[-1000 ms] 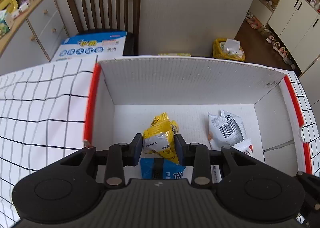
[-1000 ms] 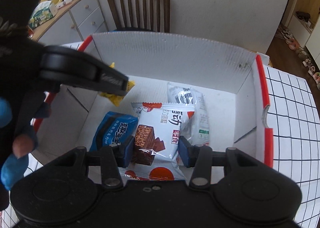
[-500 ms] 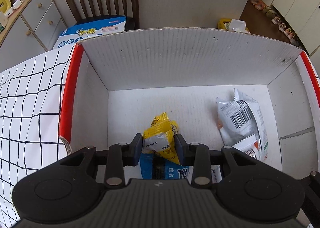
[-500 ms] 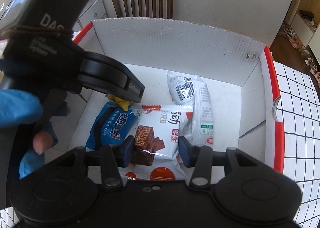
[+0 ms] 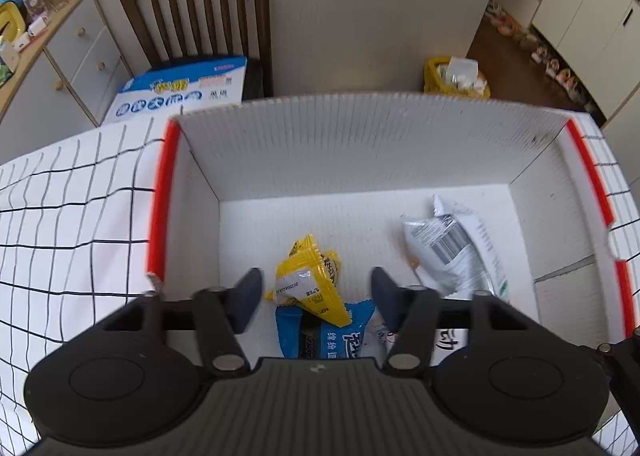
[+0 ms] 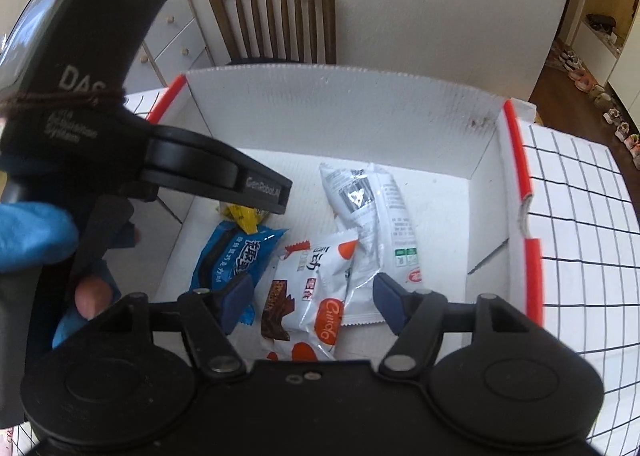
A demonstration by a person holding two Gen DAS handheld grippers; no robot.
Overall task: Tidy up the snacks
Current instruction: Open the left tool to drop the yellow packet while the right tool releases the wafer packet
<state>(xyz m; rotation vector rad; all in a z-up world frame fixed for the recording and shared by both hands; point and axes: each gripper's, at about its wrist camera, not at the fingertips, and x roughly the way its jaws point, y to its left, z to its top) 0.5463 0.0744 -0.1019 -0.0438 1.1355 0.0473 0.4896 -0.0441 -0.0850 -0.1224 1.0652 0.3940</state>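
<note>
Yellow packet [image 5: 308, 284] lies loose between the spread left claw [image 5: 316, 296]; right claw [image 6: 316, 306], likewise spread, could be snagged on withdrawal.

Ahead of me stands a plain pale wall [image 5: 360, 16] with a dark wooden chair [image 5: 196, 4] against it. To my left I see a grey dresser [image 5: 60, 68] with a wood top and round knobs. To the right, dark wood floor [image 5: 516, 68] runs along white cupboards [image 5: 592, 12], with shoes [image 5: 556, 68] lined up at their foot.
</note>
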